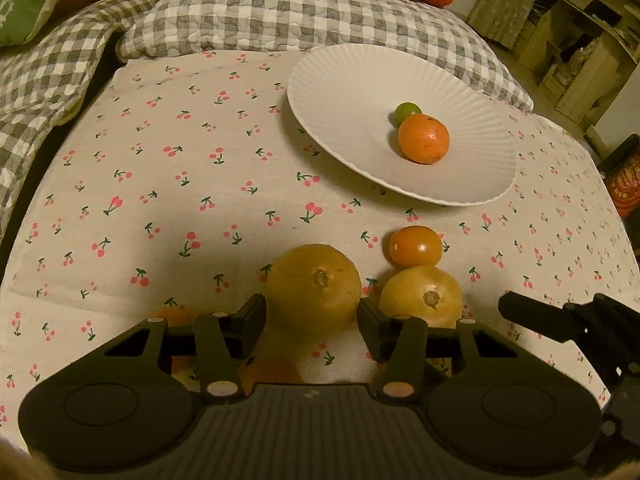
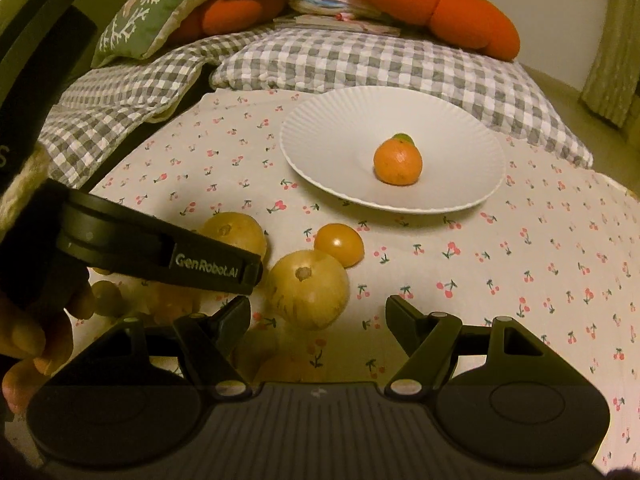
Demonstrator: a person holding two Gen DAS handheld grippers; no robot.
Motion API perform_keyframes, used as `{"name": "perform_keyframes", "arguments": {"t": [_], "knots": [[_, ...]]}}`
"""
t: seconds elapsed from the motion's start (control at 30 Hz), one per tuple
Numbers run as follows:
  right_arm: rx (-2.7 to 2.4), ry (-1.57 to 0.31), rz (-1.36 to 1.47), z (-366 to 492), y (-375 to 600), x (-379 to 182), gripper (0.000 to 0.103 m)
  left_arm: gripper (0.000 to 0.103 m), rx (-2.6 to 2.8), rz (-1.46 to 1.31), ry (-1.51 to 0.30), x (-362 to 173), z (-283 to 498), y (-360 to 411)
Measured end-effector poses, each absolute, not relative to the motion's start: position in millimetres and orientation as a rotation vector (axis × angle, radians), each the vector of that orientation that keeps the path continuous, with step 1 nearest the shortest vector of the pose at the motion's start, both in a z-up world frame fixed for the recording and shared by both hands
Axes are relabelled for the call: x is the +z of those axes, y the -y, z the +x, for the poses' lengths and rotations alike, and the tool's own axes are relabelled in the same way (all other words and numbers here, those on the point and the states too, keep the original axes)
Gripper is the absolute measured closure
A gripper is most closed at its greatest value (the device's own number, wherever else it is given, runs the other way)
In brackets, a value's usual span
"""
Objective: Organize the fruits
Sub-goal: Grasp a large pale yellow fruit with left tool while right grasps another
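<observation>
A white ribbed plate (image 1: 340, 80) (image 2: 320, 132) holds an orange (image 1: 424, 140) (image 2: 398, 162) and a small green fruit (image 1: 406, 111) behind it. On the cherry-print cloth lie two yellow round fruits and a small orange fruit (image 1: 416, 245) (image 2: 339, 244). My left gripper (image 1: 312, 314) has its pads against both sides of the left yellow fruit (image 1: 314, 286) (image 2: 234, 234), which rests on the cloth. My right gripper (image 2: 318, 316) stands open just short of the other yellow fruit (image 1: 420, 294) (image 2: 308, 288). One left finger (image 2: 216, 266) crosses the right wrist view.
More small fruits lie low by the grippers, partly hidden (image 2: 106, 298) (image 1: 176, 314). A checked quilt (image 1: 240, 20), a green cushion (image 2: 160, 8) and orange plush cushions (image 2: 432, 4) lie behind the cloth. Shelving (image 1: 580, 40) stands at the far right. A hand (image 2: 28, 340) holds the left gripper.
</observation>
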State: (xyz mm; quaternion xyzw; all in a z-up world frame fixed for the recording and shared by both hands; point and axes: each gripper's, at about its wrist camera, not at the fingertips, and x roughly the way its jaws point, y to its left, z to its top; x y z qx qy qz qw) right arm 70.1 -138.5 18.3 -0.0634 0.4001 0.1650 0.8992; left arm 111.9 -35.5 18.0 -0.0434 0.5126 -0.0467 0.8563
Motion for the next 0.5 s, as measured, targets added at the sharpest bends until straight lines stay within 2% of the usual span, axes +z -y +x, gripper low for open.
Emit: {"name": "perform_keyframes", "arguments": {"t": [0.17,0.23,0.3,0.4,0.5], "knots": [[0.349,-0.803,-0.162,72.4,131.8,16.3,0.032,0.067,-0.101,-0.087,-1.073,17.6,112.8,35.3],[0.351,-0.799,-0.175,74.0,130.4,15.0,0.038,0.068,-0.1,-0.09,-1.071,17.5,113.1,34.7],[0.36,-0.799,-0.172,74.4,130.1,15.0,0.05,0.068,-0.1,-0.094,-1.07,17.4,113.2,34.3],[0.375,-0.804,-0.16,75.0,130.6,15.4,0.062,0.069,-0.099,-0.095,-1.069,17.6,112.8,34.2],[0.375,-0.8,-0.17,74.0,129.8,15.4,0.064,0.069,-0.1,-0.095,-1.069,17.6,112.9,34.1]]}}
